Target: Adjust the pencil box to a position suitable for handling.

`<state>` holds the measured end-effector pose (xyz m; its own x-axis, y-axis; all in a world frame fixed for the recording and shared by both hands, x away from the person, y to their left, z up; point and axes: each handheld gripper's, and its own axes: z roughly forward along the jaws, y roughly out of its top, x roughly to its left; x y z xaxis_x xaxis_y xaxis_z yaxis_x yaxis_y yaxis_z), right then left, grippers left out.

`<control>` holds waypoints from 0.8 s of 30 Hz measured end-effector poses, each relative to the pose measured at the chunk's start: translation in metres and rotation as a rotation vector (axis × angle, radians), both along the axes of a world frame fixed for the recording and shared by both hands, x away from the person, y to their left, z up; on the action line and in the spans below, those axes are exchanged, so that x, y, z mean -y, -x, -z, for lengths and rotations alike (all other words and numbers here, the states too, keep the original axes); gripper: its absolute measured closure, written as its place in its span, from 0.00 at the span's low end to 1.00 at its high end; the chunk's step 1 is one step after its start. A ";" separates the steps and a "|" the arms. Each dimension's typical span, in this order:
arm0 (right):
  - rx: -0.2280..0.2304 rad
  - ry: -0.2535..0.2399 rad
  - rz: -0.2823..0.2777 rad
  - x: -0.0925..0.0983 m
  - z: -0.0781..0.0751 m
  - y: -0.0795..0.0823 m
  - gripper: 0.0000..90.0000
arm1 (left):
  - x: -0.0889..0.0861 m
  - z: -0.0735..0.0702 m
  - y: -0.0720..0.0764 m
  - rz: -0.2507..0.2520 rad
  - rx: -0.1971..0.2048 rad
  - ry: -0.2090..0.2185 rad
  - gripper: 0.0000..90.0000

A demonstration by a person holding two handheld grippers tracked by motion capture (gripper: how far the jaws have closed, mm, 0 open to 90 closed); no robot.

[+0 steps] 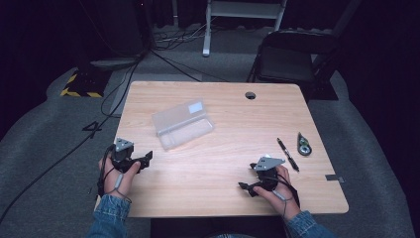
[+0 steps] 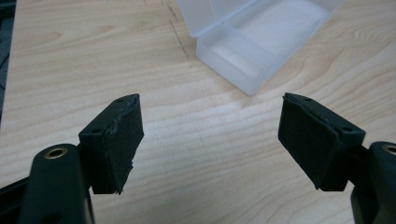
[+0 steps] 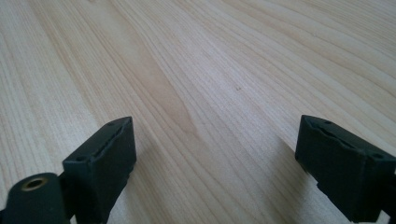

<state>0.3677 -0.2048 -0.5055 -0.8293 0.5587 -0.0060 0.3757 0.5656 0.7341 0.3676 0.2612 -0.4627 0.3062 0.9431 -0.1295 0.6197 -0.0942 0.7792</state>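
A clear plastic case (image 1: pixel 182 124) lies open on the wooden table (image 1: pixel 223 188), lid flat behind its tray. My left gripper (image 1: pixel 144 159) rests at the table's left edge, jaws apart and empty, pointing toward the case (image 2: pixel 254 42), which lies a short way beyond them. My right gripper (image 1: pixel 246 188) sits near the front edge, right of centre, open over bare wood (image 3: pixel 201 84). A black pen (image 1: pixel 288 154) lies to the right of it. Beside the pen is a small dark teardrop-shaped item with a round wheel (image 1: pixel 303 144).
A round cable hole (image 1: pixel 250 95) is set in the table's far edge. A folding chair (image 1: pixel 292 54) stands behind the table on the right, a white frame (image 1: pixel 242 15) farther back. Cables run across the grey floor at left.
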 end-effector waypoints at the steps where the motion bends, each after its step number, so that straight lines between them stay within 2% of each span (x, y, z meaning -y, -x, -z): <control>1: 0.000 0.000 0.000 0.000 0.000 0.000 0.14 | 0.000 -0.002 -0.002 0.002 0.004 0.007 0.25; 4: 0.000 0.000 0.000 0.000 0.000 0.000 0.14 | 0.001 -0.007 -0.007 0.001 0.027 -0.001 0.26; 13: 0.001 -0.002 0.002 0.000 0.000 0.001 0.15 | 0.005 -0.017 -0.028 0.008 0.028 -0.016 0.28; 16: 0.001 -0.002 0.002 0.000 0.000 0.001 0.15 | 0.011 -0.016 -0.034 -0.014 0.036 -0.032 0.29; 17: 0.000 -0.001 0.002 0.000 0.000 0.001 0.15 | 0.014 -0.015 -0.037 -0.028 0.035 -0.058 0.30; 19: 0.002 -0.001 0.000 0.000 0.000 0.001 0.15 | 0.017 -0.013 -0.041 -0.029 0.029 -0.073 0.30; 24: -0.001 0.000 -0.001 0.000 0.000 0.002 0.16 | 0.022 -0.003 -0.055 -0.027 0.011 -0.068 0.30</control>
